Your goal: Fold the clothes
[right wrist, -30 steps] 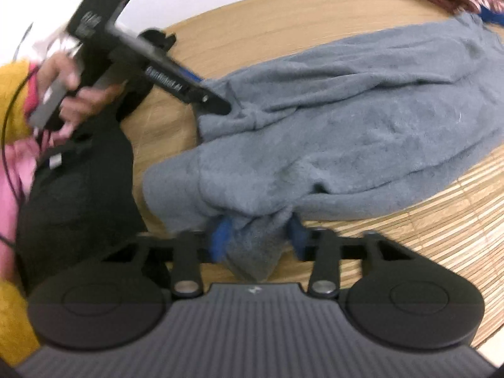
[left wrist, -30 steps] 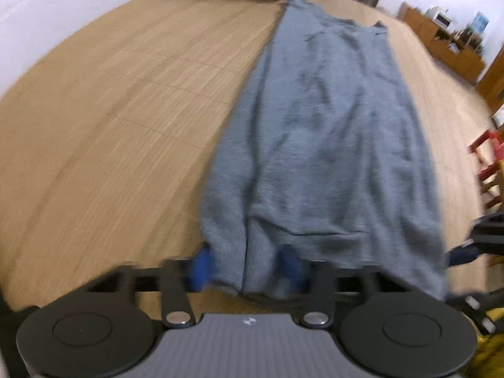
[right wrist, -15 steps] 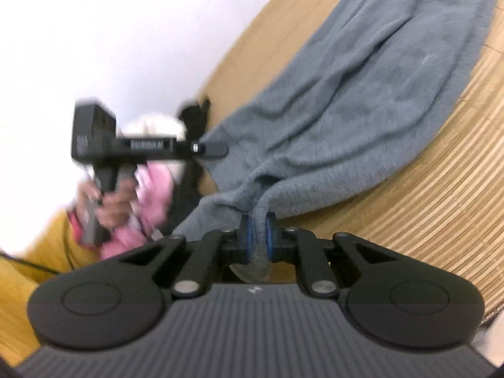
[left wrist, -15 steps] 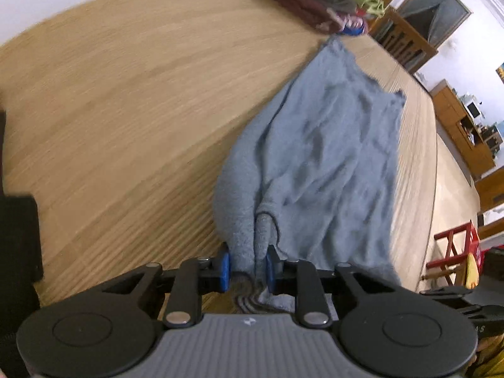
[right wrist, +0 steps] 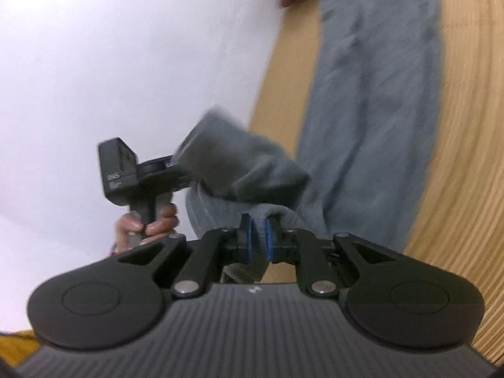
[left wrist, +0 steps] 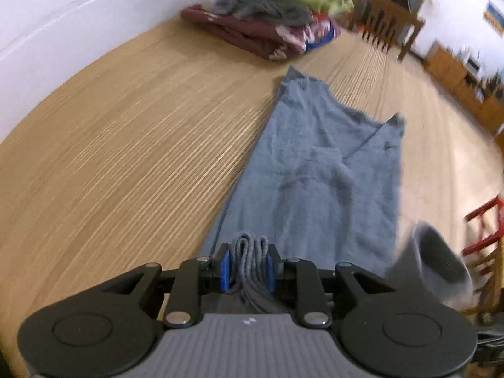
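While both grippers [left wrist: 247,264] [right wrist: 255,237] pinch gray garment [left wrist: 318,170], far hem's blurred.

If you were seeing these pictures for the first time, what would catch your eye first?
A long grey-blue garment stretches away across the wooden table, its near end lifted and pinched by both the left gripper and the right gripper. Beyond it, by the white wall, sits a pile of folded clothes topped with green.
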Available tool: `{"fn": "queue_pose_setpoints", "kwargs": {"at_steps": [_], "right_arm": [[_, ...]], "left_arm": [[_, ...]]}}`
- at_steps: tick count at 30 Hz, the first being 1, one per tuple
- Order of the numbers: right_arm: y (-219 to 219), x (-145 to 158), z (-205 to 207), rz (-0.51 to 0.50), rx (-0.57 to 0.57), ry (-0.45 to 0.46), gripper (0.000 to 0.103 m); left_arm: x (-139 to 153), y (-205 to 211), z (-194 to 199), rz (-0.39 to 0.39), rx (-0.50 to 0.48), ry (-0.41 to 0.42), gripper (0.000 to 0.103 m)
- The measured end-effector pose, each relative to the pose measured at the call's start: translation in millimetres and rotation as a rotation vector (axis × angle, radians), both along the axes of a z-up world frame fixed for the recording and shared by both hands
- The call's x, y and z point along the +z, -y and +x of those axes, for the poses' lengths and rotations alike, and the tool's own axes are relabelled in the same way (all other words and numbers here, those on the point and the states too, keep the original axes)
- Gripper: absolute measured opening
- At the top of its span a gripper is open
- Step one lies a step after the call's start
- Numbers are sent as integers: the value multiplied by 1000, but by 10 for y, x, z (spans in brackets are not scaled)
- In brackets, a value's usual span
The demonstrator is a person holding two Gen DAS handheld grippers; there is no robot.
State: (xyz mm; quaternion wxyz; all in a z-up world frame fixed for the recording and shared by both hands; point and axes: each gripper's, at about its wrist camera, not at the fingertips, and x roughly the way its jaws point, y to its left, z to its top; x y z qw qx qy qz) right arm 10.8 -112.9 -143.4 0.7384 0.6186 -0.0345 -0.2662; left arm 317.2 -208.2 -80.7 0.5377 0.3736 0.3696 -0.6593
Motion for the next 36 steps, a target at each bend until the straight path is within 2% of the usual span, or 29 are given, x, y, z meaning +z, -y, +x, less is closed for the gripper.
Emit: {"fn": "queue_pose_setpoints", "kwargs": {"at_steps": [3, 5, 6, 9, 12, 15, 18, 21, 22, 24, 26, 30, 33, 36], "right_arm": [[259, -202, -125, 80, -53, -154, 19], [327, -248, -232, 113, -101, -226, 21], [334, -221, -287, 98, -117, -246, 21], [286, 44, -390, -37, -123, -327, 23], [239, 379, -210, -270, -24, -422, 27], [248, 559, 135, -481, 116, -473, 27], [379, 523, 450, -582, 162, -528, 25], [613, 329, 614, -569, 136, -685, 24], [665, 203, 657, -532, 120, -784, 24], [785, 7, 631, -464, 70, -878, 27], [775, 17, 591, -470, 72, -876, 28], [719, 107, 540, -465, 83, -890, 30], [650, 176, 408, -449, 66, -839, 32], [331, 280, 146, -448, 53, -762, 48]], "left_arm": [[-321, 313, -190, 38, 13, 49, 32], [-405, 419, -269, 32, 33, 91, 31], [-381, 408, -277, 15, 31, 104, 31], [-217, 338, -318, -37, -19, 154, 37], [26, 158, -300, -109, -51, 221, 49], [185, -33, -235, -110, -51, 194, 51], [161, -242, -222, -109, -48, 179, 51], [-91, -269, -187, -78, -26, 136, 51], [-204, -239, -166, -58, -20, 106, 51], [-487, -119, -171, -29, -27, 71, 52], [-748, 7, -212, -7, -9, 82, 64], [-730, 29, -86, 0, 18, 16, 64], [-576, -148, 26, -17, -1, 37, 64], [-414, -422, 183, -53, -25, 109, 64]]}}
